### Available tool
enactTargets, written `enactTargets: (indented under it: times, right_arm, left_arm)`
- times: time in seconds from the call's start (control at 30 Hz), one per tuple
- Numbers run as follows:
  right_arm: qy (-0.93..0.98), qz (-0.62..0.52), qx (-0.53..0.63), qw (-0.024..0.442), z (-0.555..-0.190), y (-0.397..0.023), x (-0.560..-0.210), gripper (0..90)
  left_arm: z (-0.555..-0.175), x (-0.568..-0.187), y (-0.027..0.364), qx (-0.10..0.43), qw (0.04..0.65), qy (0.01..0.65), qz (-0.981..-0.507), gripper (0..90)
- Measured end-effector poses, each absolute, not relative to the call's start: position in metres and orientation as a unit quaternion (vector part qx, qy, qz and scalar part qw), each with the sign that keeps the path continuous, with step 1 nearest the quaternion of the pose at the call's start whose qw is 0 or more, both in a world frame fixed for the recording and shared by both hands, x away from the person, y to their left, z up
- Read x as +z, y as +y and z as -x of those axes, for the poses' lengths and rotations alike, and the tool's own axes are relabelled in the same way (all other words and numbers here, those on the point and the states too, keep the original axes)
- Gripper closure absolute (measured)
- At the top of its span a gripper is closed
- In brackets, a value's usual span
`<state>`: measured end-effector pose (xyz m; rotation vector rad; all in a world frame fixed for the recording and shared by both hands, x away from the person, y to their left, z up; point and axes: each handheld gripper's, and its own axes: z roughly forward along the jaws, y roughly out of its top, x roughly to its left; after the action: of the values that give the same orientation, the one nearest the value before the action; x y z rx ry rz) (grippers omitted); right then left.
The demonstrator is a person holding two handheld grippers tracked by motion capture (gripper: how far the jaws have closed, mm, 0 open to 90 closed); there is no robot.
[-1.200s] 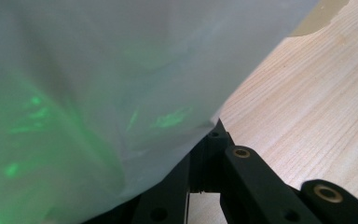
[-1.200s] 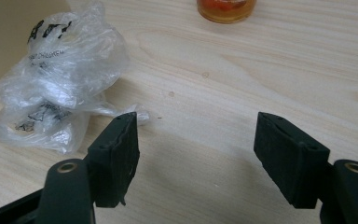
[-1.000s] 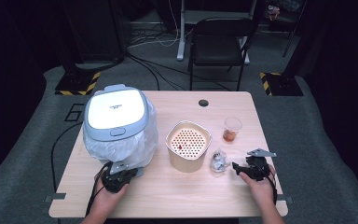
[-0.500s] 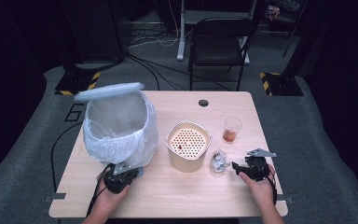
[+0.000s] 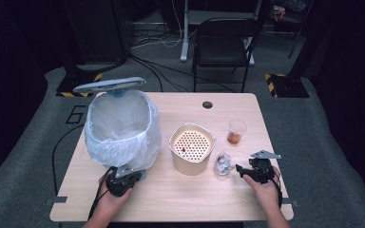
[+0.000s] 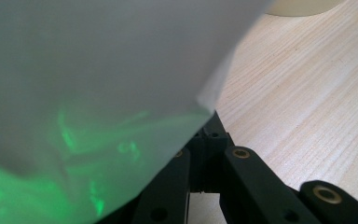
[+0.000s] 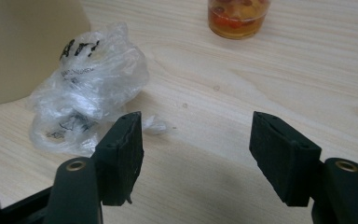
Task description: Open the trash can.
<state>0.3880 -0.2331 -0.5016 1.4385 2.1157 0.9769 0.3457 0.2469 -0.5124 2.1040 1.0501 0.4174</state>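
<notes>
A: What are you working on, and where?

B: A pale wooden surface (image 5: 180, 199) with fine straight grain and rounded corners, on grey carpet in a dark room. A black folding chair (image 5: 221, 45) stands beyond the far edge, with cables trailing across the floor behind it.

A: And what lies on it?

B: At your left, a bin (image 5: 121, 126) lined with a thin, milky plastic bag, its flat lid (image 5: 109, 84) tipped up at the back. In the middle sits a cream, round-cornered tub (image 5: 192, 148) with a perforated top. Just beside its right side lies a crumpled clear plastic wrapper (image 7: 81, 84) with black print, glossy and creased. Farther back stands a clear cup (image 5: 236, 131) holding orange liquid.

A: Your grippers?

B: Your left hand-held gripper (image 5: 123, 179) is clenched at the foot of the bin, against the liner. Your right hand-held gripper (image 7: 196, 140) is released, jaws apart and low over the surface; the wrapper lies just ahead of its left jaw, apparently not pinched.
</notes>
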Motion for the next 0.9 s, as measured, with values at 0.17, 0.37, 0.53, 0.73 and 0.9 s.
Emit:
enactTargets:
  times: [0.17,0.37,0.53,0.73,0.9]
  right_arm:
    - [0.759,-0.513,0.349,0.196,-0.388,-0.231,-0.494,32.2]
    - [0.770,-0.498,0.350,0.192,-0.390,-0.220,-0.485,30.2]
    - [0.776,-0.487,0.351,0.194,-0.394,-0.207,-0.478,27.9]
    - [0.784,-0.476,0.355,0.184,-0.400,-0.192,-0.477,25.6]
    - [0.788,-0.471,0.353,0.181,-0.402,-0.186,-0.478,23.6]
  left_arm:
    - [-0.345,-0.513,0.246,0.163,0.367,0.416,-0.816,90.0]
    - [-0.345,-0.513,0.246,0.163,0.367,0.418,-0.815,90.0]
    - [-0.345,-0.513,0.246,0.163,0.370,0.421,-0.812,90.0]
    - [-0.345,-0.513,0.246,0.163,0.370,0.413,-0.816,90.0]
    - [-0.346,-0.513,0.246,0.161,0.372,0.412,-0.816,90.0]
